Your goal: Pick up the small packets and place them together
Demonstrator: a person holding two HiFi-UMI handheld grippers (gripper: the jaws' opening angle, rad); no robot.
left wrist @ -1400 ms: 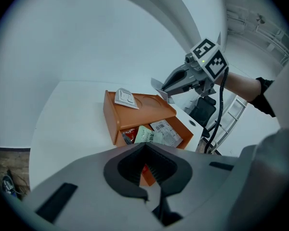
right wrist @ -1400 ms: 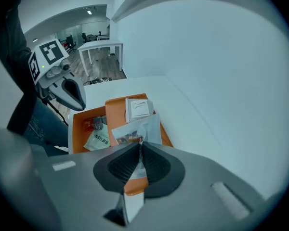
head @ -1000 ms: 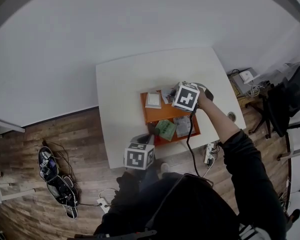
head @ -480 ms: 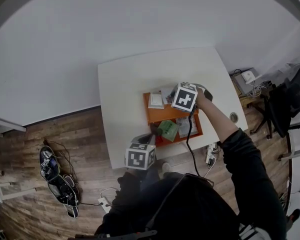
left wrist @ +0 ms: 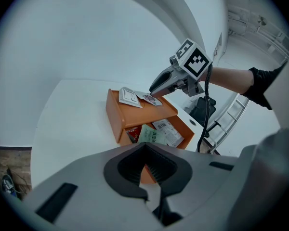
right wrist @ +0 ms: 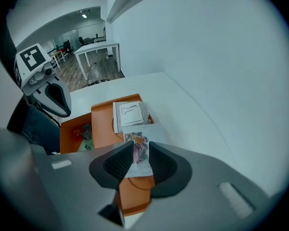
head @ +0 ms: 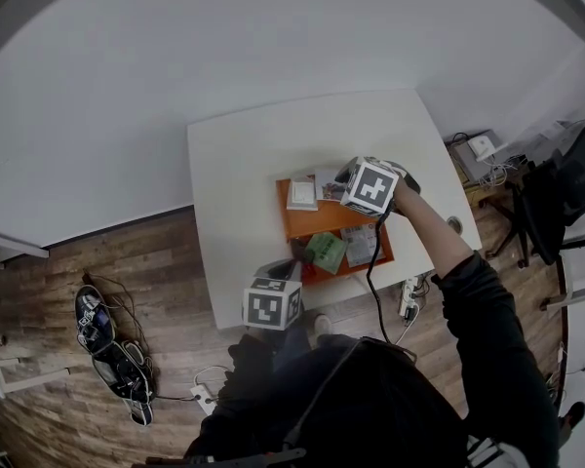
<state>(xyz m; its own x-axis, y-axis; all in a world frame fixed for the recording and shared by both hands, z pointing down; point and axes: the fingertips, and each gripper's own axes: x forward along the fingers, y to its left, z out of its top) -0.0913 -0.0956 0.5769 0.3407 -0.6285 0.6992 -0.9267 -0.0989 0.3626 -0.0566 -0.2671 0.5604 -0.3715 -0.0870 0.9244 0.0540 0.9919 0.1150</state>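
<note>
An orange tray (head: 312, 224) with a raised shelf stands on the white table (head: 234, 164). On the shelf lie a white packet (right wrist: 129, 113) and, beside it, a colourful printed packet (right wrist: 140, 153). My right gripper (right wrist: 140, 150) hovers over the shelf with its jaws opening. The colourful packet lies flat between them and the pads do not press it. The lower compartment holds a green packet (left wrist: 153, 135) and a pale printed packet (left wrist: 167, 131). My left gripper (left wrist: 145, 153) is shut and empty at the table's near edge, in front of the tray (left wrist: 116, 117).
The table's near edge runs just below the tray. On the wooden floor are a power strip (head: 408, 298) at the right and shoes with cables (head: 107, 344) at the left. A black chair (head: 556, 198) stands at the far right.
My right gripper has shifted slightly to the right above the shelf, and the colourful packet stays on the shelf next to the white one. The left gripper has hardly moved.
</note>
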